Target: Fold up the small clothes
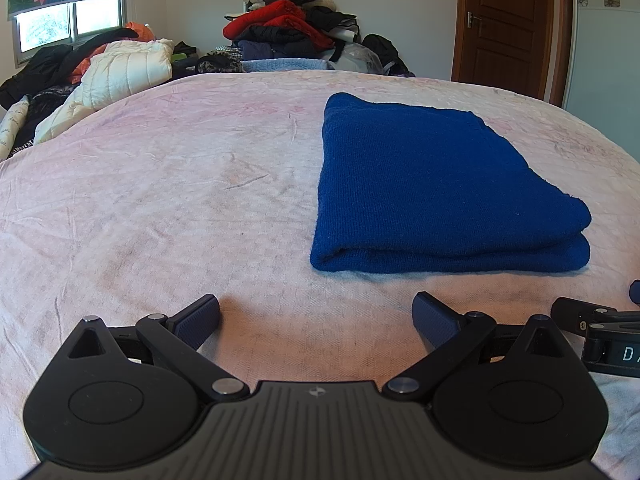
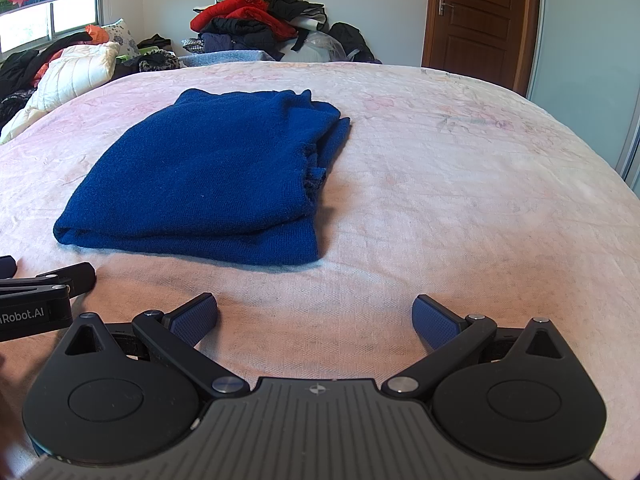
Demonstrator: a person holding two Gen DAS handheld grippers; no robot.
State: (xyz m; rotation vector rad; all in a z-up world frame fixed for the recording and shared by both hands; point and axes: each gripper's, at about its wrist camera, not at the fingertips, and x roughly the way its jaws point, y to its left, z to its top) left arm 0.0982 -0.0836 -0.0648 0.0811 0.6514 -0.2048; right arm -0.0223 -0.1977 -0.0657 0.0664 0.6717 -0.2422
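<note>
A dark blue knitted garment (image 1: 436, 184) lies folded into a thick rectangle on the pale pink bed cover (image 1: 180, 184). In the right wrist view the garment (image 2: 212, 176) sits ahead and to the left, with loose layered edges on its right side. My left gripper (image 1: 316, 316) is open and empty, just short of the garment's near fold and left of it. My right gripper (image 2: 316, 316) is open and empty over the bare cover, to the right of the garment's near edge. Each gripper shows at the other view's edge: the right one (image 1: 600, 332), the left one (image 2: 40, 292).
A heap of red and black clothes (image 1: 292, 28) stands behind the bed's far edge. A cream quilted jacket (image 1: 116, 76) and dark clothes lie at the far left. A brown door (image 1: 508, 20) is at the back right. The window (image 1: 68, 24) is at the back left.
</note>
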